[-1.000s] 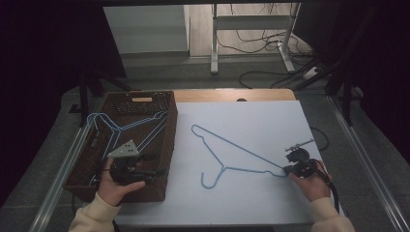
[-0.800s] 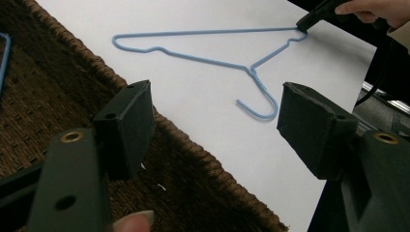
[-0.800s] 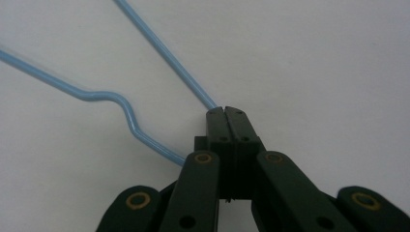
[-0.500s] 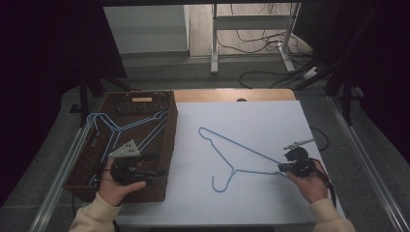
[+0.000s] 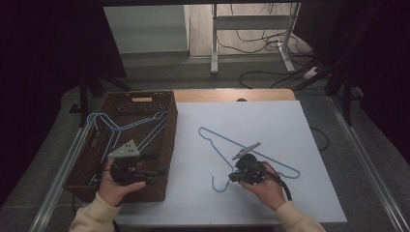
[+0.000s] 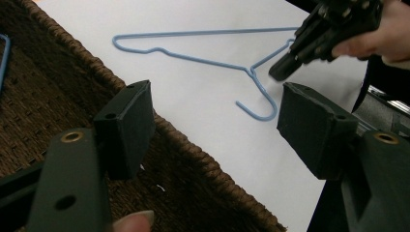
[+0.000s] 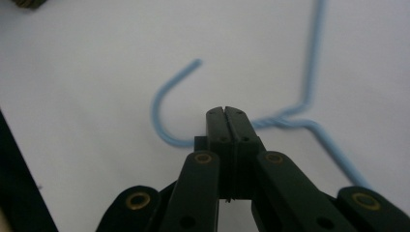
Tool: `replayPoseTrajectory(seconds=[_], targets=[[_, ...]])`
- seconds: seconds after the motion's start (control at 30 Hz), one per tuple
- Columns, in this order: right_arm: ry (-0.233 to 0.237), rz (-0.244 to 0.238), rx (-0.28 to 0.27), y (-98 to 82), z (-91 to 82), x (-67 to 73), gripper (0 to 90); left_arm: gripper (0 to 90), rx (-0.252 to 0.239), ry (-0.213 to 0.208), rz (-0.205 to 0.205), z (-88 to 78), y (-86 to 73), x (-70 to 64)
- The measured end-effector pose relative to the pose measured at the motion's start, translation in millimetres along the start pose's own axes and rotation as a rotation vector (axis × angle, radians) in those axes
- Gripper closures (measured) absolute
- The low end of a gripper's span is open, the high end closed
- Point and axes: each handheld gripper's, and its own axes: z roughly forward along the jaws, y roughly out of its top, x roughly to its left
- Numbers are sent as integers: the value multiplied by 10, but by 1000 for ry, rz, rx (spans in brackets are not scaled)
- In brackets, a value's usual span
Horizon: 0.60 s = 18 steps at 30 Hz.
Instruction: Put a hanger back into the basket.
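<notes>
Right gripper (image 5: 231, 178), jaws clamped on the neck of the blue hanger (image 5: 251, 153) lying at 6 o'clock on the white table (image 5: 309, 121). Left gripper (image 5: 159, 164), jaws wide and empty, over the wicker basket (image 5: 169, 140) at 9 o'clock.
</notes>
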Motion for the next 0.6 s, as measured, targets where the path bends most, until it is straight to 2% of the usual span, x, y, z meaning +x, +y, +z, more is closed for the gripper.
replayPoseTrajectory(seconds=[0.13,0.27,0.43,0.6], targets=[[28,-36,38,60,174,130,900,292,2,-1,-1,5,-4,-3],[46,-61,53,77,276,205,900,292,3,-2,3,8,-5,-11],[56,-80,76,61,352,266,900,292,5,-1,3,14,-5,-16],[80,-82,85,15,328,273,900,292,7,0,2,18,-7,-21]])
